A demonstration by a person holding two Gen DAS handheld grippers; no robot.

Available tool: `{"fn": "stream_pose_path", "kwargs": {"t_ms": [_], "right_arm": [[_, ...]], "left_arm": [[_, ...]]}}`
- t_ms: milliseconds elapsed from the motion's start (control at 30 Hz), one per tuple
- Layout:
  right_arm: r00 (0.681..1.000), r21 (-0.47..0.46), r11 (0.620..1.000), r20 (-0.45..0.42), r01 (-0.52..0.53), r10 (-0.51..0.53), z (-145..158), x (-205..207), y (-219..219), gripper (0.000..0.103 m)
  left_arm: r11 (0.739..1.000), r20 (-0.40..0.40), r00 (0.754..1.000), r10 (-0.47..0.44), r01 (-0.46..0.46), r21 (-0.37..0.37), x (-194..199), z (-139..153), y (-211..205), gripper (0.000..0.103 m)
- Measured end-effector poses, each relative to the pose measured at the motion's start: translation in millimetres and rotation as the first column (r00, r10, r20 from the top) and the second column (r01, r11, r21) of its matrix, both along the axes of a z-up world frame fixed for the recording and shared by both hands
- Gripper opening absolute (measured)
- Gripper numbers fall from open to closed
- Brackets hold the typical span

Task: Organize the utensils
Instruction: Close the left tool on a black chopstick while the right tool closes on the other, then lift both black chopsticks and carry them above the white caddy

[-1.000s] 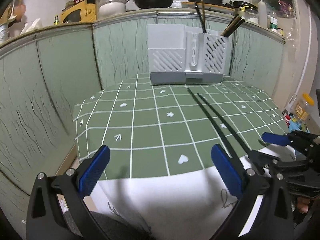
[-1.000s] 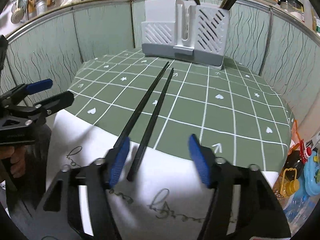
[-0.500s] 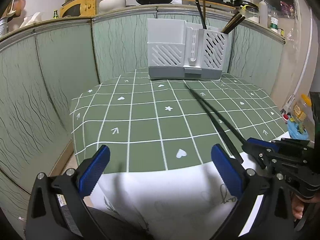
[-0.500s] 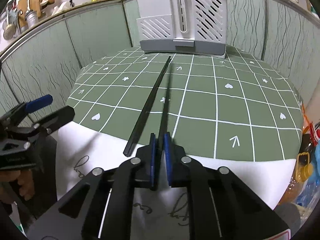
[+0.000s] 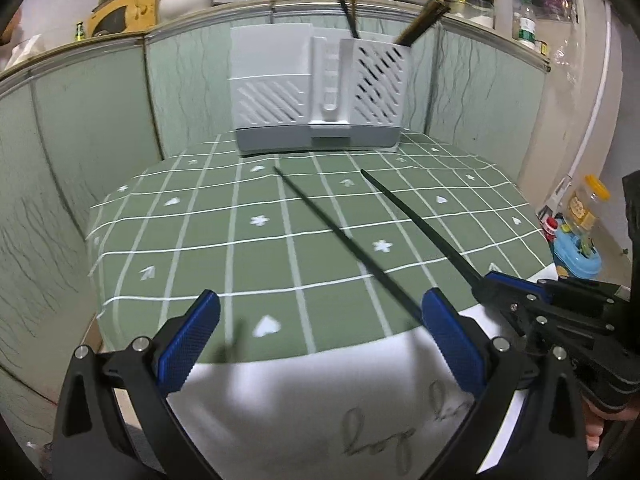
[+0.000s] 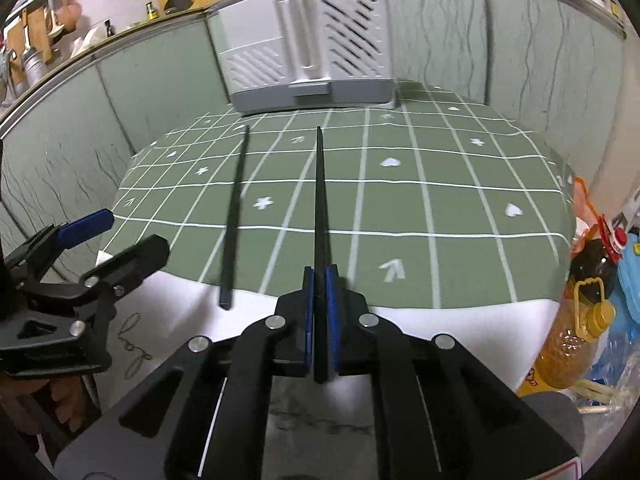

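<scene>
Green-clothed table (image 5: 192, 264): chopstick (image 6: 234, 216), caddy (image 5: 316, 92).

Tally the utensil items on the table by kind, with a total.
Loose black chopsticks: 2, one lying on the tablecloth, one clamped in the right gripper
Utensil holder: 1
Chopsticks standing in the holder: several, tops cut off, no sure count
Total: 3 countable items

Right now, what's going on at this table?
A person is tidying chopsticks with two handheld grippers. The right gripper is shut on one black chopstick, its tip pointing toward the grey utensil holder at the back of the table. The second chopstick lies loose on the green cloth. The left gripper is open and holds nothing. A few chopsticks already stand in the holder.
</scene>
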State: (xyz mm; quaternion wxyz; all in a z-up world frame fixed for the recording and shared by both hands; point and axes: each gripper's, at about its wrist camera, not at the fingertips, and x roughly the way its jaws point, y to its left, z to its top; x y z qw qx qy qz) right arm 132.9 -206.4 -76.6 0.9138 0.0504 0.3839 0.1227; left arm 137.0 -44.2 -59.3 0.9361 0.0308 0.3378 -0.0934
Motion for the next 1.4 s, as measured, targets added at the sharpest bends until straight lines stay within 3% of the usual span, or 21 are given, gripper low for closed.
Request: {"fn": "stream_pose_path", "kwargs": {"t_ms": [167, 233, 267, 333, 367, 533, 667, 900, 1167, 1400], "right_arm": [[1.0, 0.001, 1.0, -0.003, 0.022, -0.022, -0.1, -1.6, -15.6, 0.006], [1.0, 0.002, 1.0, -0.003, 0.026, -0.026, 0.2, -3.1, -19.2, 0.006], [1.0, 0.003, 1.0, -0.004, 0.026, -0.026, 0.2, -3.3, -20.5, 0.006], [1.0, 0.002, 1.0, -0.003, 0.027, -0.027, 0.8, -5.3, -23.0, 0.006], [1.0, 0.003, 1.0, -0.003, 0.025, -0.025, 1.1, -6.1, -23.5, 0.006], [1.0, -0.013, 1.0, -0.006, 0.022, -0.022, 0.2, -6.9, -24.9, 0.006], [0.999, -0.056, 0.998, -0.001, 0.034, -0.034, -2.1, -3.6, -21.6, 0.006], [0.998, -0.16, 0.986, 0.018, 0.057, -0.055, -5.5, -1.4, -8.0, 0.006], [0.998, -0.089, 0.994, 0.027, 0.058, -0.056, 3.3, -4.4, -21.4, 0.006], [0.998, -0.075, 0.996, 0.053, 0.038, -0.034, 26.1, -10.2, -24.9, 0.006]], "left_arm": [[1.0, -0.004, 1.0, -0.01, 0.01, 0.02, 10.3, -4.7, -21.5, 0.094], [0.999, -0.017, 1.0, 0.0, 0.001, 0.039, 17.3, -9.1, -27.6, 0.077], [0.999, -0.03, 1.0, 0.001, 0.001, 0.045, 20.6, -11.4, -30.0, 0.073], [0.999, -0.056, 0.998, -0.005, 0.007, 0.045, 26.0, -17.4, -33.4, 0.054], [0.999, -0.068, 0.998, -0.005, 0.008, 0.044, 27.4, -20.7, -34.2, 0.05], [0.998, -0.044, 0.999, 0.026, -0.024, 0.054, 23.7, -24.6, -27.0, 0.013], [0.999, -0.05, 0.999, 0.02, -0.017, 0.052, 23.8, -23.5, -20.4, 0.008], [0.996, -0.02, 1.0, 0.007, -0.005, 0.085, 21.1, -25.2, -23.3, 0.008], [0.999, -0.016, 1.0, 0.01, -0.009, 0.051, 16.8, -17.5, -9.6, 0.008], [1.0, 0.013, 1.0, 0.001, -0.002, 0.019, 6.3, 6.9, 9.6, 0.008]]}}
